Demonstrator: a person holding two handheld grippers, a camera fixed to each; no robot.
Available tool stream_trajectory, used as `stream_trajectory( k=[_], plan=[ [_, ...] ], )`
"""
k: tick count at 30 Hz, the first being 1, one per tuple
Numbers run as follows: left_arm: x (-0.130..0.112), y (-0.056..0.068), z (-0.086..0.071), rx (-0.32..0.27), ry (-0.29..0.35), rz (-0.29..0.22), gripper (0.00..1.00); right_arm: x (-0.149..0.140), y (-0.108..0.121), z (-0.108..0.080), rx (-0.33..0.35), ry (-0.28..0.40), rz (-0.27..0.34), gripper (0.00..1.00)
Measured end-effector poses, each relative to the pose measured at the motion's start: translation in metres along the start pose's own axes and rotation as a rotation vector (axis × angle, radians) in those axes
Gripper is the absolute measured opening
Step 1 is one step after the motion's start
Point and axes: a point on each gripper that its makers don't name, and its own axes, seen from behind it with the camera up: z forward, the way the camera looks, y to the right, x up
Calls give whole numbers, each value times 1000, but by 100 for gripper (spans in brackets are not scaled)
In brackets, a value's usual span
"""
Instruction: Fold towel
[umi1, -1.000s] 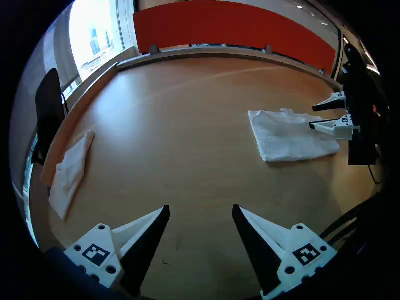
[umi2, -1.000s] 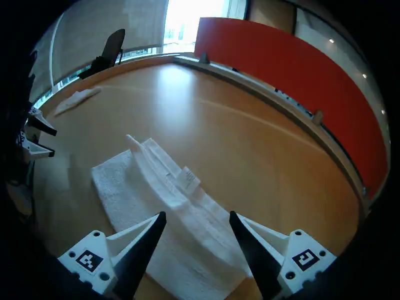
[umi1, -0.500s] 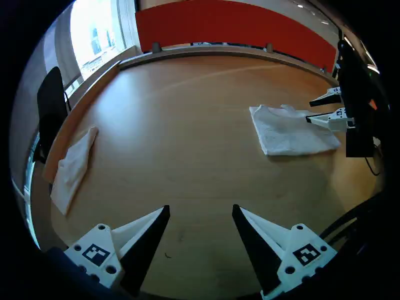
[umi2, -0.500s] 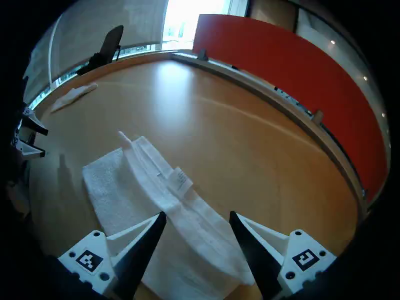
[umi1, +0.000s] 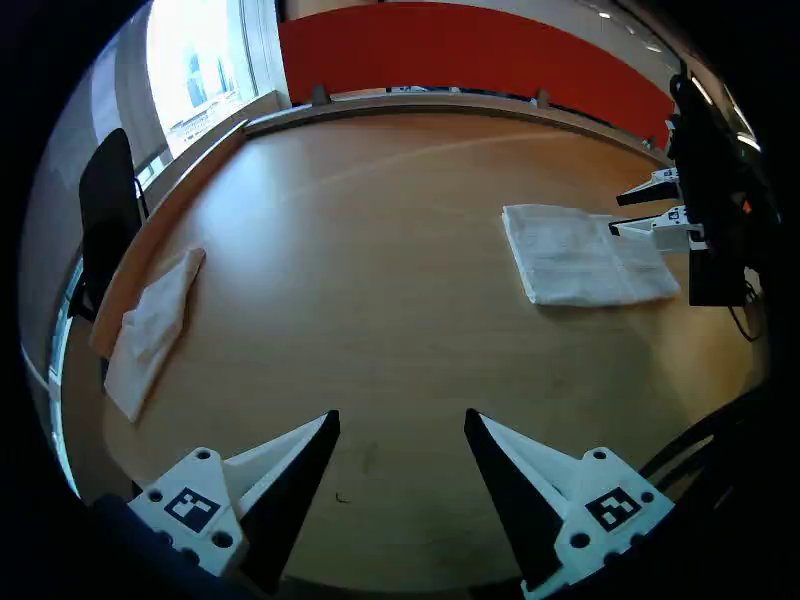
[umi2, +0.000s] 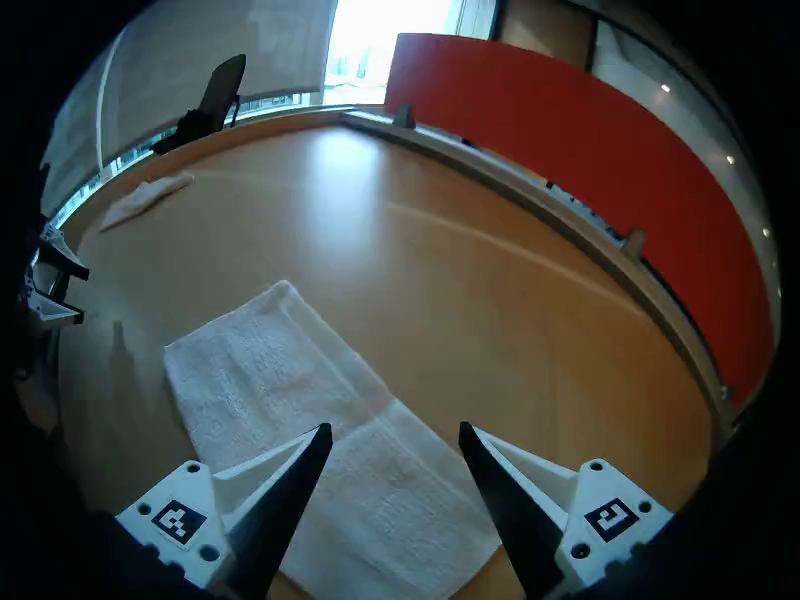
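a wide, light-brown wooden table with a smooth, slightly glossy top spreads across the room. a low raised rim runs along its far edge, and just behind it stands a long, bright red partition. to one side, a tall window lets in strong daylight, which leaves a pale sheen on the wood. a dark chair stands at the table's edge near the window. small ceiling lights glow above the partition.
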Motion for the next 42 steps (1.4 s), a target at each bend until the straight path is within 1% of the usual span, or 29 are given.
stream_trajectory(
  k=[6, 14, 27, 42],
  plan=[
    [-2, -1, -2, -1, 3, 0, 93, -6, -3, -7, -1, -1, 5, 98],
    [-3, -1, -6, 0, 10, 2, 93, -19, -2, -20, -8, -6, 26, 99],
    [-3, 0, -9, 1, 14, 4, 93, -58, -1, -47, -22, -27, 77, 98],
    [-2, -1, -12, 6, 17, 13, 93, -92, 4, -71, -28, -57, 84, 98]
  ],
)
